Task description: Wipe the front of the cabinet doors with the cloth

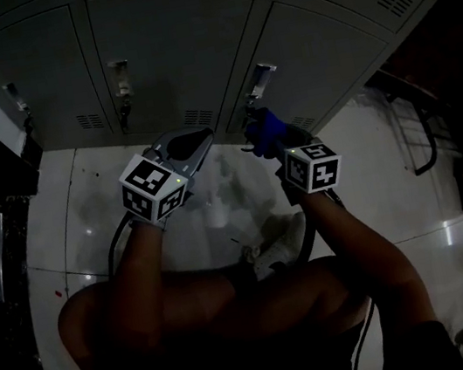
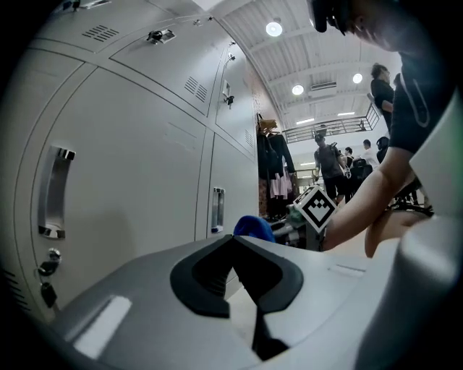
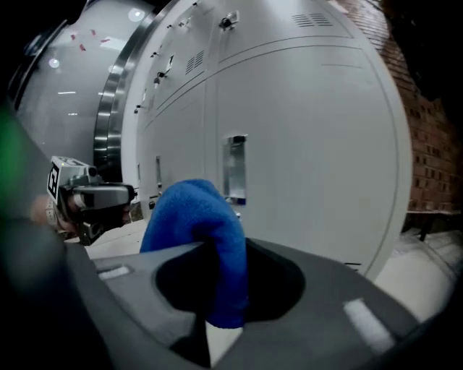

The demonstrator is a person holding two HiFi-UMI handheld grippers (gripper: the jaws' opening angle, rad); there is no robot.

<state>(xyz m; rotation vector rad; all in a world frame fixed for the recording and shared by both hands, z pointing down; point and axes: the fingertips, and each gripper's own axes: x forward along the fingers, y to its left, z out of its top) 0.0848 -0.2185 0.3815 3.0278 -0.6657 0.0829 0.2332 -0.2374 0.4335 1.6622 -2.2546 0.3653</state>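
Observation:
A row of grey cabinet doors [image 1: 163, 50] with handles fills the top of the head view. My right gripper [image 1: 260, 135] is shut on a blue cloth [image 3: 199, 231], which bulges up between its jaws close to a door handle [image 3: 234, 168]. The blue cloth [image 1: 265, 132] sits just below a door handle [image 1: 259, 82] in the head view. My left gripper [image 1: 198, 144] hangs beside it, jaws closed with nothing between them. In the left gripper view the cloth [image 2: 253, 227] and right gripper show ahead, near a door [image 2: 123, 166].
A pale tiled floor [image 1: 209, 210] lies under the cabinets. A black metal frame [image 1: 413, 130] stands at the right. Several people [image 2: 329, 162] stand far off in the hall. A shoe [image 1: 280, 246] shows below my arms.

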